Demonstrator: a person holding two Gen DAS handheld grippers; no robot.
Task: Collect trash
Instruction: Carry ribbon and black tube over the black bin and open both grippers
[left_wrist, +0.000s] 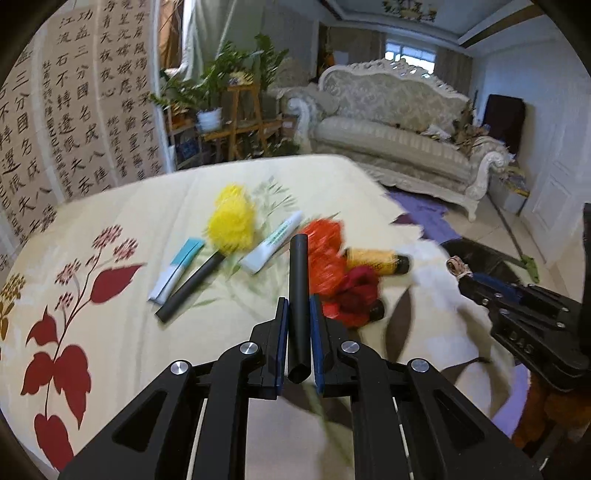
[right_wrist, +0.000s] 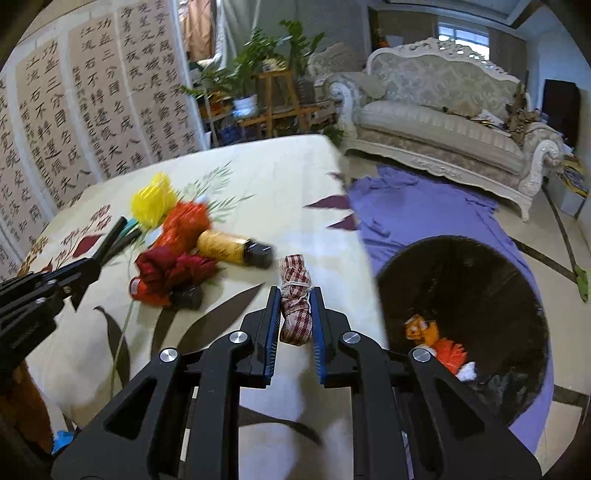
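Bin (right_wrist: 480, 266) — orange scraps (right_wrist: 439, 339) inside, floor-standing

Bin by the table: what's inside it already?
The bin holds orange crumpled trash with a white scrap near the front wall. The right gripper's frame covers the near part, so anything there is hidden.

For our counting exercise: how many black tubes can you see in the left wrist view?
2. One black tube is clamped in the left gripper. The other black tube lies on the table beside the yellow ball. Others may be hidden.
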